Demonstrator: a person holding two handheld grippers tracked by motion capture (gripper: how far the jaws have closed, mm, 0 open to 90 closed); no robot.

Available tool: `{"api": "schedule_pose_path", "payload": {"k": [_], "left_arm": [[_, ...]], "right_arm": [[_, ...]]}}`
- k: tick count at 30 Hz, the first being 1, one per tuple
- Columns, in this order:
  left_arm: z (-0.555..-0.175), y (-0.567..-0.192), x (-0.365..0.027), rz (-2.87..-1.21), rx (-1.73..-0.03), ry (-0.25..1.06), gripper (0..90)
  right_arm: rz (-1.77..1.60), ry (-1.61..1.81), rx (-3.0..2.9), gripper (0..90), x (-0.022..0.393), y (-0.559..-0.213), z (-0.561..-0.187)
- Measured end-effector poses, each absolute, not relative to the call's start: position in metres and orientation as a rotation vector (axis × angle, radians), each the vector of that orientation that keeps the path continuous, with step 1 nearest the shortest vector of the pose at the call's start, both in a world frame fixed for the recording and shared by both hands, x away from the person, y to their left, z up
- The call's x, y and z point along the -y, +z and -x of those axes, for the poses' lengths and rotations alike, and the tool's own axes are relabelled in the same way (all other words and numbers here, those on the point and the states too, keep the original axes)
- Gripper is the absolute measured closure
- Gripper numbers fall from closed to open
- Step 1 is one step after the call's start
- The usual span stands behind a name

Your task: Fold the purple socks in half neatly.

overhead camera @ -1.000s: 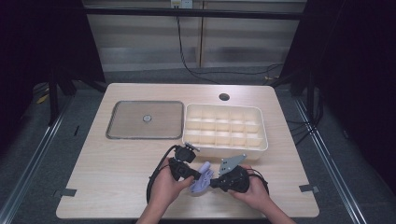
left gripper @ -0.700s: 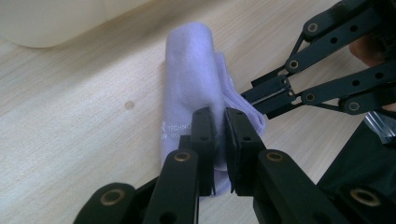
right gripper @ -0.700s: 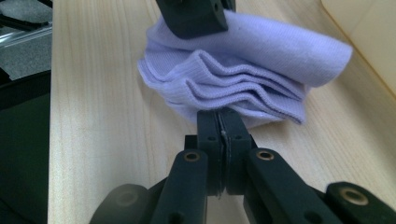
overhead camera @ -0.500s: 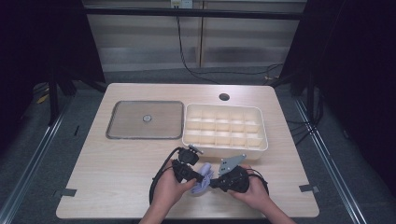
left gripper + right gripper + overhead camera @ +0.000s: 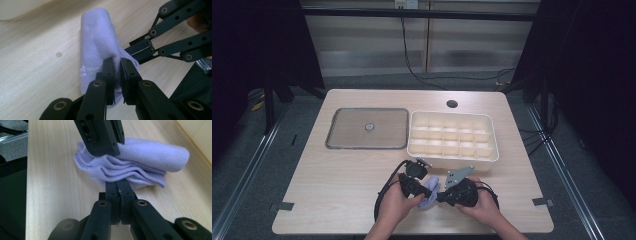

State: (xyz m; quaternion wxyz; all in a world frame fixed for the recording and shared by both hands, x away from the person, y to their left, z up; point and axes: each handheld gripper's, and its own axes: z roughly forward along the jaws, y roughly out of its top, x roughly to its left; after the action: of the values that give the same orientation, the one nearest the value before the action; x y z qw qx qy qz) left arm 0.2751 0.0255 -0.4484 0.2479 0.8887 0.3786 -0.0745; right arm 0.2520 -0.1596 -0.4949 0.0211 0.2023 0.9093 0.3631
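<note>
Cloth [image 5: 97, 47], folded and lilac, sits on the counter [image 5: 337, 175]; I've got both the left gripper [image 5: 117, 75] and right gripper [image 5: 118, 187] fingers clamped on its edge.

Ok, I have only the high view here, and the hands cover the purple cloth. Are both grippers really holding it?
Observer: Yes. In the left gripper view, the left gripper is shut on a fold of the cloth.
Operator: And the right one?
Observer: The right gripper is shut on the cloth's edge, where several folded layers show; its jaws are pressed almost together.
Operator: Is there any marking on the cloth?
Observer: Yes, white lettering is printed beside the left jaws, and they partly hide it.
</note>
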Motion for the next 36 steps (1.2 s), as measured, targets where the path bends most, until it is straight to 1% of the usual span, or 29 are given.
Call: {"api": "schedule_pose_path", "payload": {"k": [20, 36], "left_arm": [[-0.2735, -0.4420, -0.0261, -2.414, -1.013, -0.192, 81.7], [-0.2726, -0.4507, -0.0211, -2.425, -1.016, -0.202, 81.8]], "right_arm": [[-0.608, 1.133, -2.813, 88.2, 0.1558, -0.4965, -0.2528], [-0.638, 1.145, -2.811, 87.7, 0.1598, -0.4968, -0.2528]]}}
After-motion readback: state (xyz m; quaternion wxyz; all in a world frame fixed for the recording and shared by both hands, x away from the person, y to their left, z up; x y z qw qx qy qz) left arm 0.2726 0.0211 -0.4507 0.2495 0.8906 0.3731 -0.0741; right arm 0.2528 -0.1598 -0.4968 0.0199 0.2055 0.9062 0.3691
